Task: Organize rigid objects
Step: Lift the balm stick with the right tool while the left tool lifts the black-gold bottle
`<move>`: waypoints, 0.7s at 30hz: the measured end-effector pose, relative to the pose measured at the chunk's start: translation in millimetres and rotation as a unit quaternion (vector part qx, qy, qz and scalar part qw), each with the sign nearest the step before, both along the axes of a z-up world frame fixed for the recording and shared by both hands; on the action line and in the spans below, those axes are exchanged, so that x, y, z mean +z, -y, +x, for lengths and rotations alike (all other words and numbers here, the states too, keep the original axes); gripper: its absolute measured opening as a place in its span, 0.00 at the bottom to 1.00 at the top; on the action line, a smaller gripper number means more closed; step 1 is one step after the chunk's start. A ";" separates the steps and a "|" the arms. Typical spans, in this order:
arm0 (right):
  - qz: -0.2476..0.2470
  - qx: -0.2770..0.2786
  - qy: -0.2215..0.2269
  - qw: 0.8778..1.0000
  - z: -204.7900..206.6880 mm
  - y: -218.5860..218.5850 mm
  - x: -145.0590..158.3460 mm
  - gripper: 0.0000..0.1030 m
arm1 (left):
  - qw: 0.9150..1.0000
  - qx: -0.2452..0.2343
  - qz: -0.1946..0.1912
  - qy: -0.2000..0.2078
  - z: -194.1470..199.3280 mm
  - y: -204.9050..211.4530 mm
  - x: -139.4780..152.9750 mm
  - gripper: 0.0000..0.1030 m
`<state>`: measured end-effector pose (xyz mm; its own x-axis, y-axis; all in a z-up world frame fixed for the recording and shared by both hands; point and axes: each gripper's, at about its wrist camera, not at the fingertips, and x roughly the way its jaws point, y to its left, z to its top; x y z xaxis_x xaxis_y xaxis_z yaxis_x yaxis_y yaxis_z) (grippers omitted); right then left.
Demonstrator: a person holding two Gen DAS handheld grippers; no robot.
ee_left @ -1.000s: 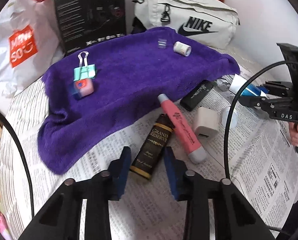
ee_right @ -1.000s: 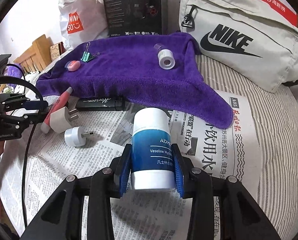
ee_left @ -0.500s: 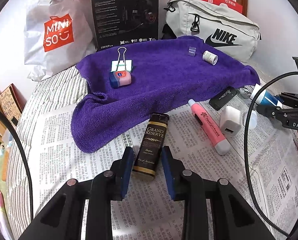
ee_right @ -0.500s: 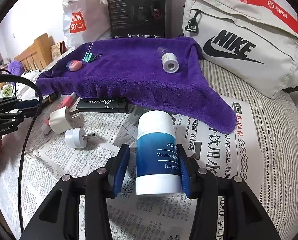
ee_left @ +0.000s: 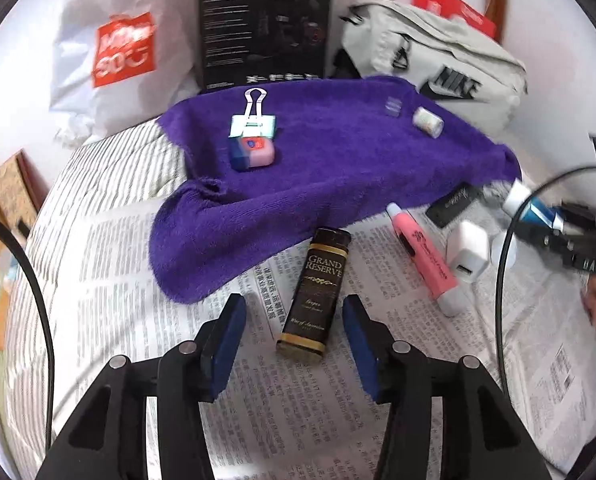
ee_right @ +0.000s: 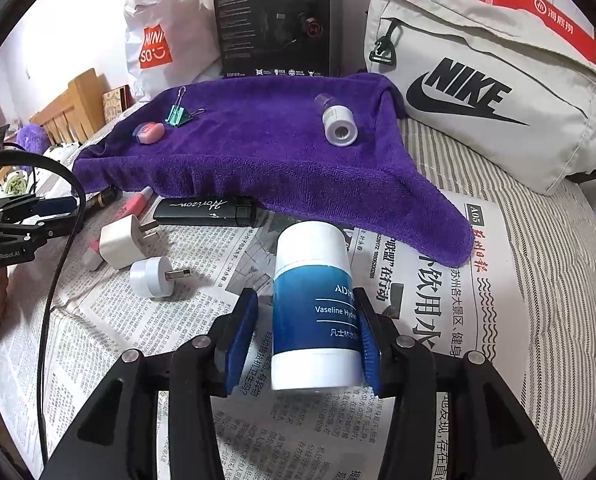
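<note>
left gripper (ee_left: pixel 294 328) fingers opening around dark bottle (ee_left: pixel 316 292), right gripper (ee_right: pixel 304 332) loosened on Vaseline tube (ee_right: pixel 314 308)

This is a bedroom in a home. A bed with a striped sheet (ee_right: pixel 558 280) carries spread newspaper (ee_right: pixel 418 312) and a purple towel (ee_right: pixel 258 152). Left of the towel stands a wooden headboard (ee_right: pixel 66 112); behind it, against the white wall, lean a shopping bag (ee_right: pixel 158 40), a headphone box (ee_right: pixel 274 20) and a Nike bag (ee_right: pixel 490 92).
</note>
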<state>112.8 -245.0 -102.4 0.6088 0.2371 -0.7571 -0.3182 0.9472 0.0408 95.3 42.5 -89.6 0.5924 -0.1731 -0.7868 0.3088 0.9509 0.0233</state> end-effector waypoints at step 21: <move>-0.007 0.010 -0.005 1.000 3.8 -12.0 0.2 0.70 | 0.996 -0.086 0.024 -0.018 14.0 30.0 1.4 0.22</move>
